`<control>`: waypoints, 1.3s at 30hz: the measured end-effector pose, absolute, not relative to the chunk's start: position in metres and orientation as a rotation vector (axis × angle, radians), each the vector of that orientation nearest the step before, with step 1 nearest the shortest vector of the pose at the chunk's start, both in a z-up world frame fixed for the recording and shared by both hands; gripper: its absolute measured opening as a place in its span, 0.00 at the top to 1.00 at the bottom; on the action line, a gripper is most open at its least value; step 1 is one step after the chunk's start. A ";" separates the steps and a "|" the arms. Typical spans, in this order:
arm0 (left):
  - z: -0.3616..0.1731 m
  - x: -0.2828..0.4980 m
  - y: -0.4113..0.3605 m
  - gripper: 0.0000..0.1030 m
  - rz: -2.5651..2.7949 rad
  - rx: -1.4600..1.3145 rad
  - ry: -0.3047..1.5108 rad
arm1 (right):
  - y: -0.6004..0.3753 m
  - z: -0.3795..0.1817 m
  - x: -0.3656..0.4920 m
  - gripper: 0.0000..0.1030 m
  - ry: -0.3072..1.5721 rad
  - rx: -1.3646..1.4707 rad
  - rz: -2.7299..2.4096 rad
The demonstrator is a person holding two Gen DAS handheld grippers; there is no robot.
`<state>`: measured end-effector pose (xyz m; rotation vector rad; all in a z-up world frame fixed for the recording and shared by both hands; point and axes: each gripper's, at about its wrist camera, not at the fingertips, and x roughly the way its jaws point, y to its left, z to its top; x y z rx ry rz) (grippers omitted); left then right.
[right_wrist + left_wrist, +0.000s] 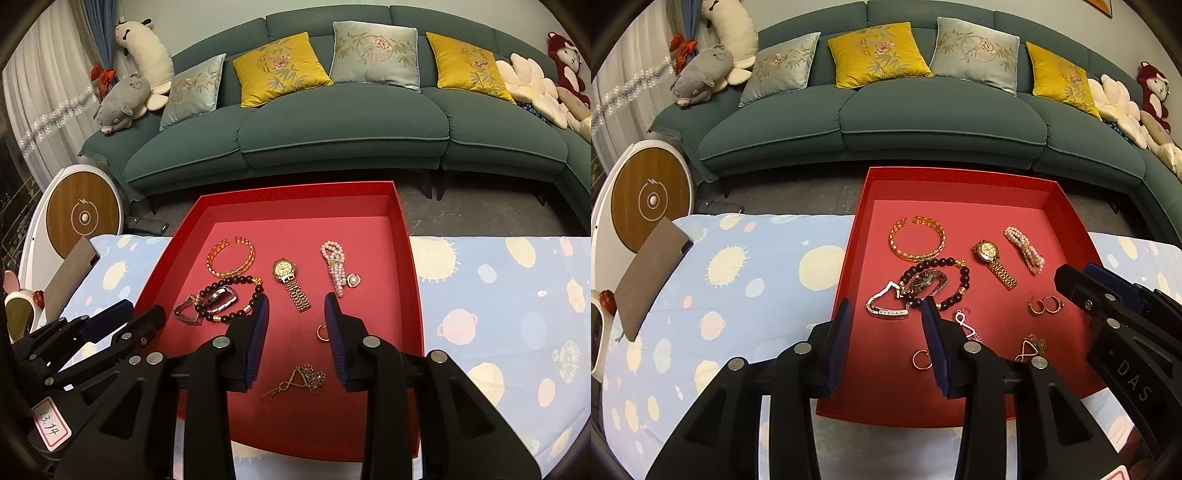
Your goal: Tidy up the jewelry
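Note:
A red tray (960, 184) (295, 206) on the table holds jewelry: a gold bangle (918, 238) (232, 260), a dark bead bracelet (964, 275) (236, 282) over a silver watch (886, 308) (186, 312), a gold watch (991, 258) (290, 278), a pearl bracelet (1025, 249) (336, 269), gold hoop earrings (1045, 305), a small ring (921, 360) (320, 332) and a bronze pendant (1030, 349) (304, 376). My left gripper (886, 314) is open and empty over the tray's near left part. My right gripper (295, 306) is open and empty over the tray's middle.
The table wears a light blue cloth with planet prints (738, 277) (498, 295). A brown card (650, 273) and a white round device (650, 199) stand at the left. A green sofa (923, 110) with cushions lies beyond the table.

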<state>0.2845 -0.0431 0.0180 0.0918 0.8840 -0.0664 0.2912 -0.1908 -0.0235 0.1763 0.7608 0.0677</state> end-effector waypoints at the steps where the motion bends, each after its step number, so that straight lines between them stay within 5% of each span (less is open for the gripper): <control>1: 0.021 0.282 -0.042 0.57 -0.065 0.087 0.878 | -0.191 -0.020 0.289 0.67 0.759 0.174 0.062; 10: 0.039 0.242 -0.047 0.56 -0.091 0.055 0.863 | -0.197 0.012 0.241 0.48 0.721 0.111 0.006; 18: 0.054 0.190 -0.047 0.51 -0.098 0.088 0.827 | -0.195 0.003 0.193 0.44 0.791 0.143 -0.036; 27: 0.069 0.148 -0.028 0.49 -0.091 0.074 0.805 | -0.178 0.019 0.141 0.22 0.741 0.155 -0.077; 39: 0.066 0.156 -0.014 0.43 -0.066 0.054 0.836 | -0.162 0.020 0.145 0.19 0.712 0.091 -0.116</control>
